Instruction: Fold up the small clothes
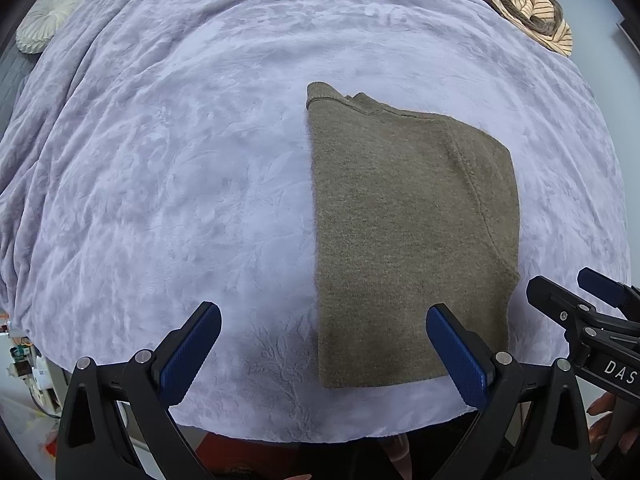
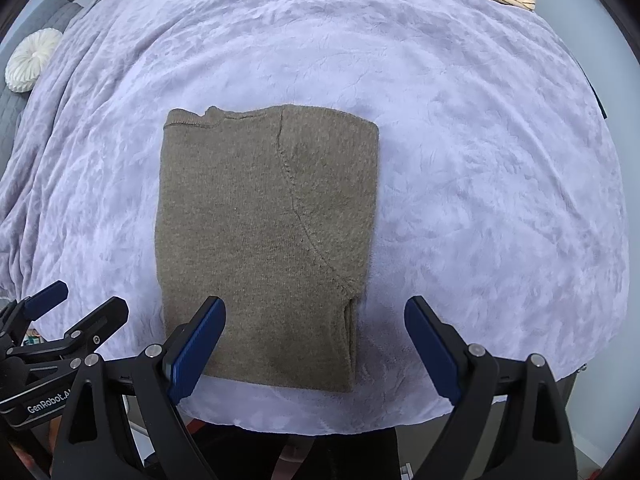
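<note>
An olive-brown knit sweater (image 1: 412,220) lies folded into a flat rectangle on the lavender plush blanket (image 1: 180,180), collar at the far end. It also shows in the right wrist view (image 2: 264,232). My left gripper (image 1: 324,352) is open and empty, held above the sweater's near left corner. My right gripper (image 2: 316,348) is open and empty above the sweater's near right edge. The right gripper also shows in the left wrist view (image 1: 580,296) at the right edge, and the left gripper in the right wrist view (image 2: 76,300) at the left edge.
A striped beige and brown garment (image 1: 528,12) lies bunched at the far right of the blanket (image 2: 480,160). A round white pleated cushion (image 1: 48,20) sits at the far left. The blanket's near edge (image 1: 320,436) drops off close to me.
</note>
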